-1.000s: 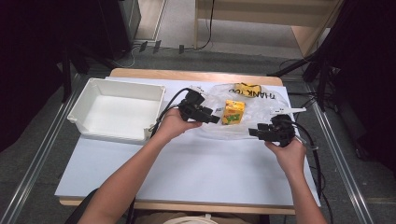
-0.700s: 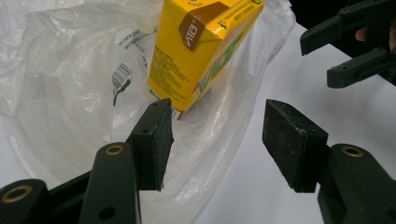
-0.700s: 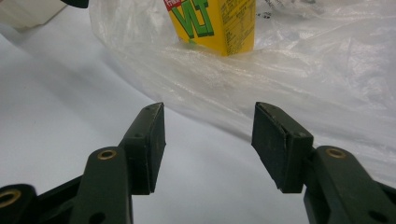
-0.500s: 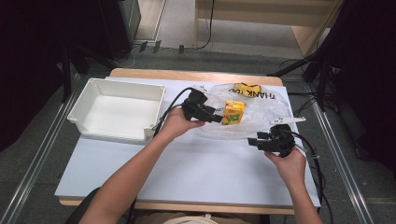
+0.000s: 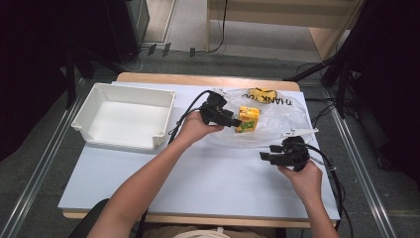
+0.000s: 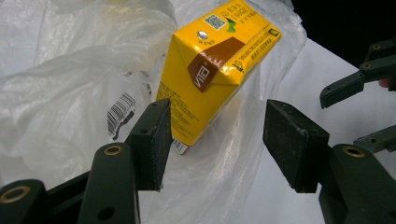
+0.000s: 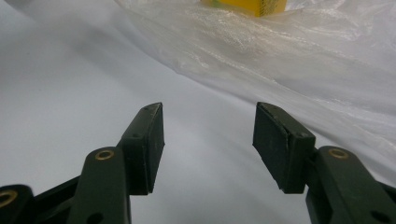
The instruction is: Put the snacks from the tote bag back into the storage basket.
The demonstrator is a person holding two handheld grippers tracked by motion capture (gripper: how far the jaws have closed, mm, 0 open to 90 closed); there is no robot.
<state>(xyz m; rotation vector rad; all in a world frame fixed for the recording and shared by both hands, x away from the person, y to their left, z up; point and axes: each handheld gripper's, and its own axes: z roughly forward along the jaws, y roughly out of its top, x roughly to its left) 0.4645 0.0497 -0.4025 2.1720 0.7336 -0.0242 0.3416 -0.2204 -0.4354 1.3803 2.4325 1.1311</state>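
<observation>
A yellow drink carton (image 5: pixel 248 119) stands tilted on a crumpled clear plastic bag (image 5: pixel 282 124) at the table's far middle. My left gripper (image 5: pixel 232 120) is open just left of it. In the left gripper view the carton (image 6: pixel 215 65) rises just beyond the jaws, its lower corner by the left pad (image 6: pixel 154 140); the pads do not press it. My right gripper (image 5: pixel 264 157) lies open in front of the bag, pointing left. Its jaws have just been opening, with nothing between them (image 7: pixel 208 140) but bare white table. The bag (image 7: pixel 289 60) lies just past them.
An empty white bin (image 5: pixel 124 116) sits at the table's left. Cables trail from both grippers. A white sheet (image 5: pixel 198 178) covers the table. The bag carries yellow print (image 5: pixel 262 94) at its far side. The right gripper's jaws (image 6: pixel 359 84) show at the left gripper view's right edge.
My right gripper has drawn back from the bag toward the near edge of the table. The left gripper and the carton have stayed put.
</observation>
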